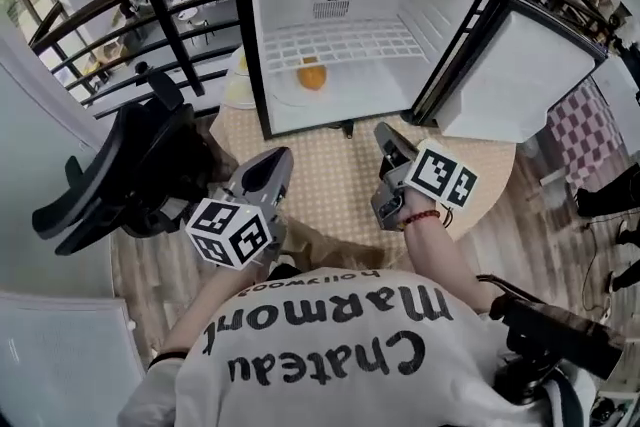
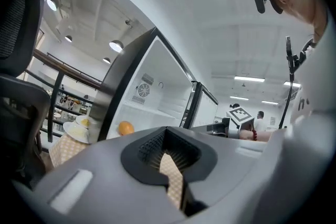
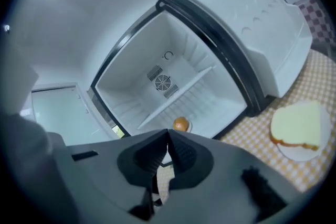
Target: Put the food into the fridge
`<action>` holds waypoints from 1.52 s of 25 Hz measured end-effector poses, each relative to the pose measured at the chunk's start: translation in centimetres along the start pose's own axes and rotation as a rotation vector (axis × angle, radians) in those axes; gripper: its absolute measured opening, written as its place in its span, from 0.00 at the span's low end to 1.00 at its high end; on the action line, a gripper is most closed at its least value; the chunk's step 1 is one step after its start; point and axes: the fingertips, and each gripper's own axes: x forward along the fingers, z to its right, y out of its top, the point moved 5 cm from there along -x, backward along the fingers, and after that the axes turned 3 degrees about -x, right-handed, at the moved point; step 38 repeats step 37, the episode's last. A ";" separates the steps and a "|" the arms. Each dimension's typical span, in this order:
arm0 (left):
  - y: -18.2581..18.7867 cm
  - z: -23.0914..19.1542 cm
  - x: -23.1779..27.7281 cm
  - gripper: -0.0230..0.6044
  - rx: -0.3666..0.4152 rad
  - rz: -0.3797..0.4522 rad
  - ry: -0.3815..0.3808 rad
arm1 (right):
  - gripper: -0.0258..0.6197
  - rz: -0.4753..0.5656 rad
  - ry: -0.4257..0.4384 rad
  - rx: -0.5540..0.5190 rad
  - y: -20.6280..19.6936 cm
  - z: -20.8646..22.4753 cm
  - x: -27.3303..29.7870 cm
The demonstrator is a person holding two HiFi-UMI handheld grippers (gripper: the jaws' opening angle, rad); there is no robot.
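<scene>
A small fridge [image 1: 262,55] stands open on the round table, its door [image 1: 520,80] swung out to the right. An orange [image 1: 312,75] lies on the fridge floor, also seen as the orange [image 2: 125,128] and the orange [image 3: 180,124]. A slice of bread on a white plate [image 3: 299,131] rests on the checked cloth beside the fridge. Another plate with yellowish food [image 2: 79,131] sits left of the fridge. My left gripper [image 1: 272,163] and right gripper [image 1: 386,137] hover over the table in front of the fridge, both shut and empty.
The table [image 1: 335,190] has a beige checked cloth. A black office chair [image 1: 120,165] stands close at the left. A dark railing [image 1: 170,25] runs behind the fridge. Black equipment [image 1: 560,340] sits at the lower right by the person.
</scene>
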 end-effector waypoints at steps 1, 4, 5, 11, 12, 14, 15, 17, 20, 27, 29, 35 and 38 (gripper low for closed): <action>0.0 1.4 -0.2 0.05 0.002 0.008 0.005 | 0.07 -0.004 0.003 -0.026 0.4 0.0 -1.4; -1.2 5.3 -0.8 0.05 0.003 0.018 0.026 | 0.07 -0.024 0.005 -0.102 0.5 0.7 -5.0; -2.0 6.4 -1.1 0.05 -0.001 0.024 0.038 | 0.07 -0.038 0.007 -0.127 0.2 1.0 -6.2; -6.2 12.1 -4.5 0.05 -0.009 0.057 0.080 | 0.06 -0.074 0.046 -0.225 -1.8 1.5 -12.6; -6.7 12.7 -4.9 0.05 -0.012 0.054 0.084 | 0.06 -0.080 0.051 -0.236 -2.0 1.4 -13.4; -7.1 13.6 -5.6 0.05 -0.013 0.054 0.094 | 0.06 -0.092 0.058 -0.252 -2.4 1.4 -14.4; -7.2 14.1 -5.9 0.05 -0.008 0.057 0.098 | 0.06 -0.094 0.063 -0.257 -2.5 1.3 -14.8; -7.4 15.0 -6.4 0.05 0.002 0.063 0.102 | 0.06 -0.094 0.071 -0.262 -2.8 1.2 -15.7; -7.7 16.3 -7.3 0.05 0.010 0.068 0.114 | 0.06 -0.088 0.086 -0.295 -2.9 0.8 -17.1; -7.6 18.5 -9.0 0.05 0.021 0.098 0.148 | 0.06 -0.108 0.091 -0.310 -3.3 0.4 -19.3; -7.8 18.9 -9.3 0.05 0.019 0.094 0.152 | 0.06 -0.106 0.097 -0.316 -3.3 0.3 -19.7; -7.8 19.8 -10.2 0.05 0.008 0.102 0.158 | 0.06 -0.092 0.104 -0.347 -3.1 -0.4 -21.1; -7.8 20.1 -10.5 0.05 0.004 0.104 0.157 | 0.06 -0.089 0.108 -0.361 -3.1 -0.6 -21.5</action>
